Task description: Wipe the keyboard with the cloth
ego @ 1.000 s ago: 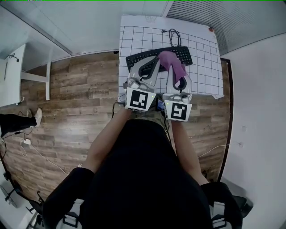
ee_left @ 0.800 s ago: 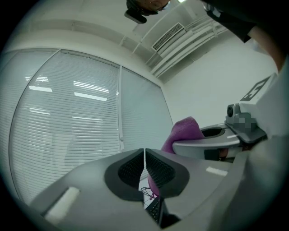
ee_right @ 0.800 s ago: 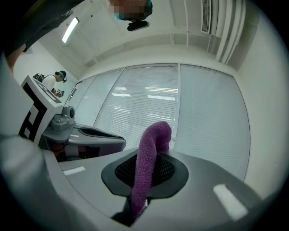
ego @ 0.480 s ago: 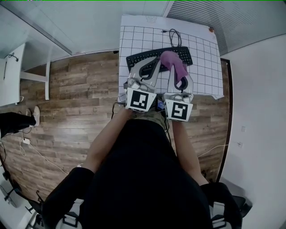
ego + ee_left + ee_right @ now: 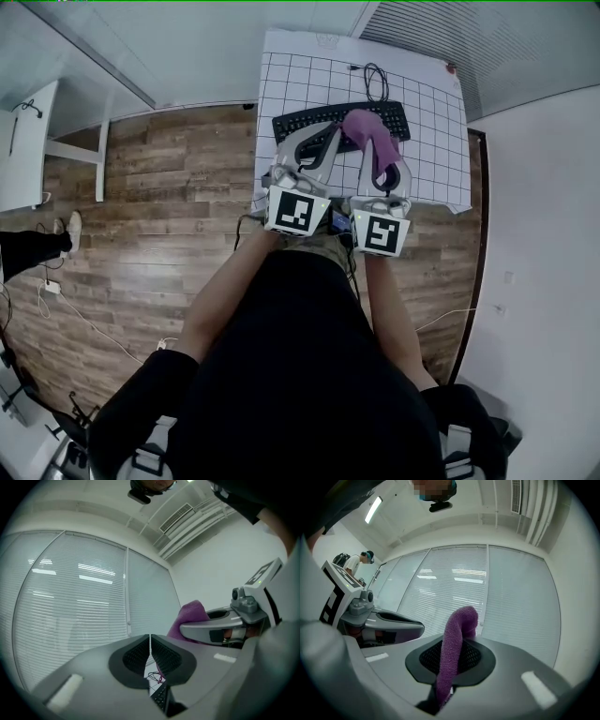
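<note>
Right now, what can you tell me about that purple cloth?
The cloth is purple and knitted-looking, bunched into a thick strip. The right gripper is shut on it; one end sticks up past the jaws, the rest trails down. In the head view it lies over the black keyboard; whether it touches the keys I can't tell.
</note>
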